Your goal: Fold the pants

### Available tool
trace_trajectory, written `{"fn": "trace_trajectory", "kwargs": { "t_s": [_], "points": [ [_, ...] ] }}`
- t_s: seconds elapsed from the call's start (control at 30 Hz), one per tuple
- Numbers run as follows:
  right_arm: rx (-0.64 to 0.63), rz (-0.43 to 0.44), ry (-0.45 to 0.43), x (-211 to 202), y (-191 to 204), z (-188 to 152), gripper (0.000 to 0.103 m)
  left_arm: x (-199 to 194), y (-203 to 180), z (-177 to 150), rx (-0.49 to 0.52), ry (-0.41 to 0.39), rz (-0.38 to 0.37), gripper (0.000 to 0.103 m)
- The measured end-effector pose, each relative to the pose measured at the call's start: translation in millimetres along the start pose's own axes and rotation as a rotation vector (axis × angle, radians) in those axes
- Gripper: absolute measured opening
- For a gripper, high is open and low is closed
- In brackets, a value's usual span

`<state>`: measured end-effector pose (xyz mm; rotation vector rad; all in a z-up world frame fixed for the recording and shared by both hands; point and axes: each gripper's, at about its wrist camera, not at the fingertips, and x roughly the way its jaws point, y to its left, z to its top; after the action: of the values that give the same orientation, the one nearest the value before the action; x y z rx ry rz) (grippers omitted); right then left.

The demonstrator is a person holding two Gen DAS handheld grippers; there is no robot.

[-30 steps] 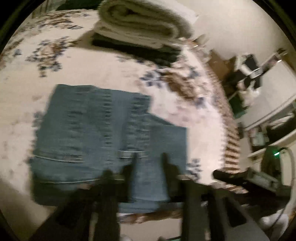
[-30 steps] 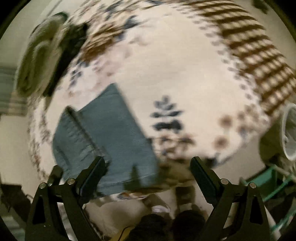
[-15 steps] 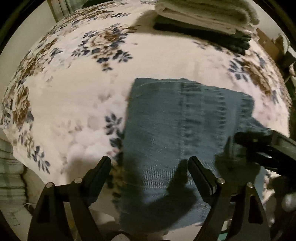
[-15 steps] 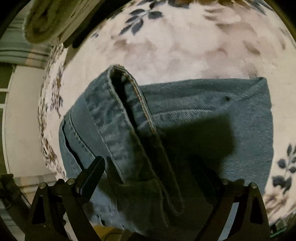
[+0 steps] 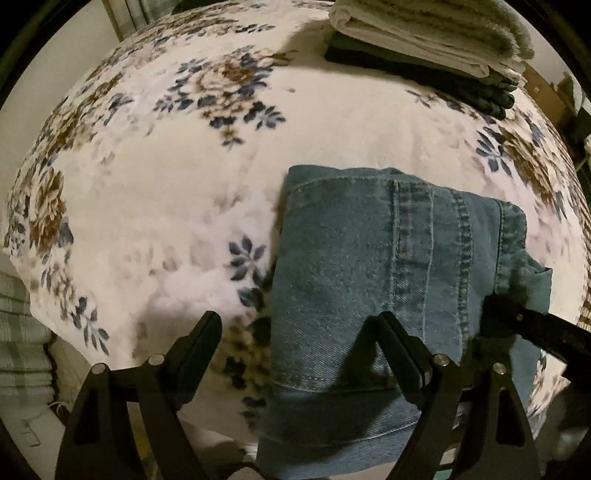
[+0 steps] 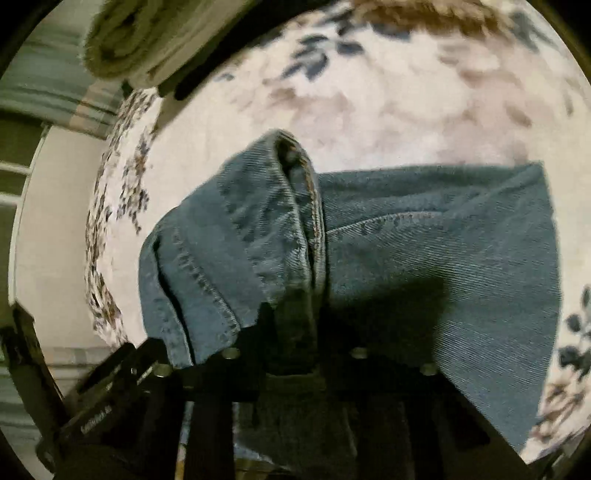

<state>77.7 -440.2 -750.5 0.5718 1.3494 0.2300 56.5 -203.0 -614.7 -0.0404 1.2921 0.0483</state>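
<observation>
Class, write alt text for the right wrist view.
The right gripper is shut on a thick folded edge of blue denim pants lying on a floral bedspread. Stacked folded laundry sits blurred at the upper left.

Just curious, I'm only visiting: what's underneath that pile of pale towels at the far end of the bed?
Under the pale towels lies a stack of dark folded clothes, resting on the flowered bedspread. Only their edges show; what garments they are is covered.
</observation>
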Motion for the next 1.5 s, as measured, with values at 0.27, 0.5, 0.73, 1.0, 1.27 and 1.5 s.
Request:
{"fn": "trace_trajectory", "kwargs": {
  "t_s": [0.27, 0.5, 0.73, 1.0, 1.27, 1.5],
  "points": [
    [0.013, -0.043, -0.11, -70.3, -1.4, -19.9, 0.013, -21.2, -4.1, 4.5, 0.007, -0.019, -0.053, 0.085],
    [0.142, -0.13, -0.19, -149.8, -75.3, -39.4, 0.013, -22.9, -25.2, 6.2, 0.033, 0.0, -0.111, 0.085],
    [0.281, -0.237, -0.169, -170.6, -164.0, -52.5, 0.014, 13.9, -66.5, 7.7, 0.112, 0.068, -0.116, 0.085],
    [0.402, -0.141, -0.12, -159.3, -204.7, -32.3, 0.063, 13.0, -67.5, 28.8, 0.098, 0.074, -0.133, 0.085],
    [0.564, 0.068, -0.106, -134.1, -241.6, 6.8, 0.075, 38.5, -92.1, 67.6, 0.116, 0.092, -0.168, 0.085],
    [0.337, -0.1, -0.205, -143.1, -196.7, 33.2, 0.015, 65.1, -95.6, 67.9, 0.143, 0.127, -0.176, 0.091]
  ]
}}
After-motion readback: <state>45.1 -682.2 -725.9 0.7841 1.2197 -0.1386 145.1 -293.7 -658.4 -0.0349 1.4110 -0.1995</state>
